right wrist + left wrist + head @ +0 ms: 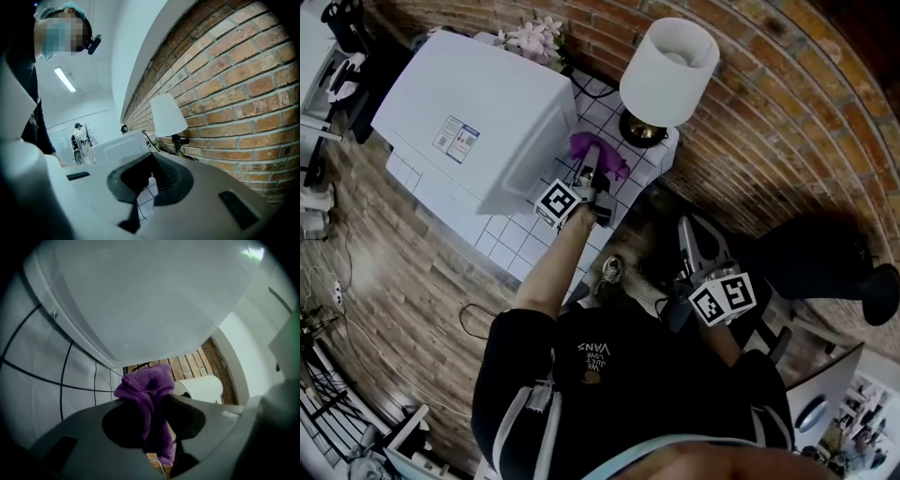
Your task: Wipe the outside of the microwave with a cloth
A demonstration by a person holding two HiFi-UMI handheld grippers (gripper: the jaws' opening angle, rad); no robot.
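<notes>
Two tongs are in my hands, and only the left one is at work. My left gripper point(592, 174) sits just above the middle of the head view, its jaws clamped on the purple cloth point(147, 386). In the left gripper view the cloth bunches up above the jaw tips and a fold of it hangs down between them. The bunch is pressed against the side of the white microwave point(478, 108), which fills the upper left of the head view and nearly all the upper half of the left gripper view. The microwave stands on a white tiled table point(602, 114), and the cloth meets it low on the side wall, close to the tiles. A lamp point(668, 62) with a white shade stands at the top centre of the head view, just right of the cloth, in front of the brick wall point(787, 122). My right gripper point(690, 232) hangs lower right of centre, well apart from the microwave, its jaws drawn together and holding nothing.
</notes>
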